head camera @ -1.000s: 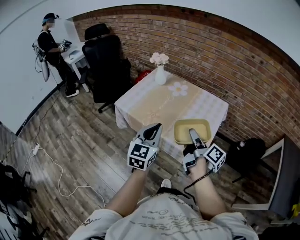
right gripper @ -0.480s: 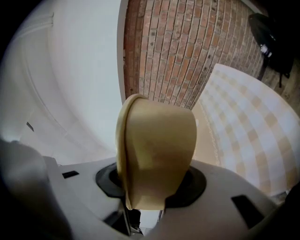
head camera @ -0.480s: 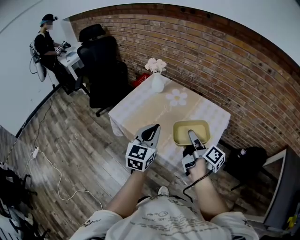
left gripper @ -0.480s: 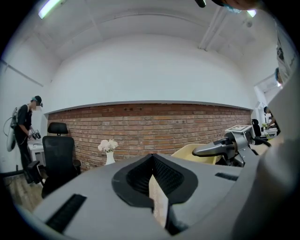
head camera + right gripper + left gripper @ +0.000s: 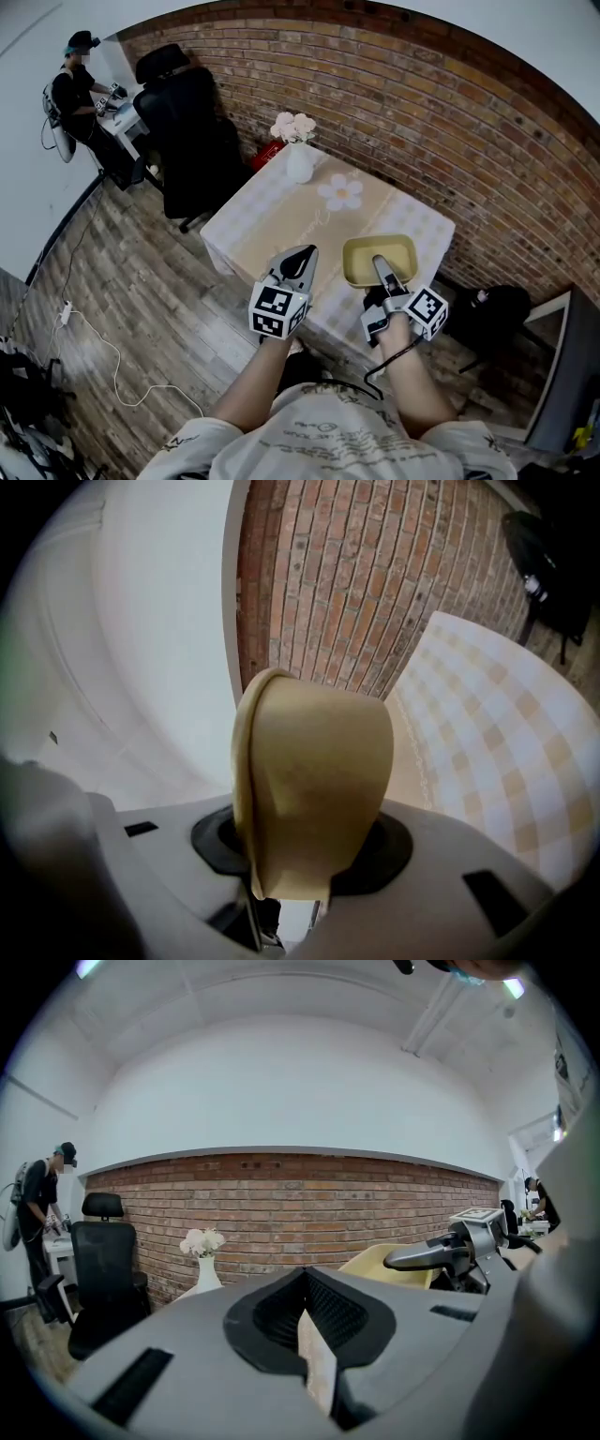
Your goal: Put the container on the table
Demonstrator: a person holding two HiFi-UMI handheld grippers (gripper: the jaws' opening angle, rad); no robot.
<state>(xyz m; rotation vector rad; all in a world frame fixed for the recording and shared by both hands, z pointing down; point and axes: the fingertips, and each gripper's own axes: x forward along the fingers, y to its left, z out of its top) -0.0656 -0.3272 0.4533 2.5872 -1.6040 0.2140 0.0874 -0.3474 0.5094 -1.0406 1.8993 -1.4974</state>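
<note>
The table [image 5: 281, 220] stands with its far edge close to the brick wall [image 5: 422, 122]. A vase [image 5: 299, 164] sits on its far left corner. The container [image 5: 361, 258], in the right gripper [image 5: 379, 262], is over the near right corner. A chair [image 5: 187, 131] stands beyond the table's left edge, with a person [image 5: 80, 84] farther left. A bag [image 5: 487, 314] lies on the floor past the right edge.

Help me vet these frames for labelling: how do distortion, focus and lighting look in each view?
Head view: strong fisheye bows the brick wall; black corners; even light, sharp detail. Left gripper view: the wall arches; the left gripper, close to the lens, looks soft. Right gripper view: the held container fills the centre, slightly blurred; dark vignette at left.
</note>
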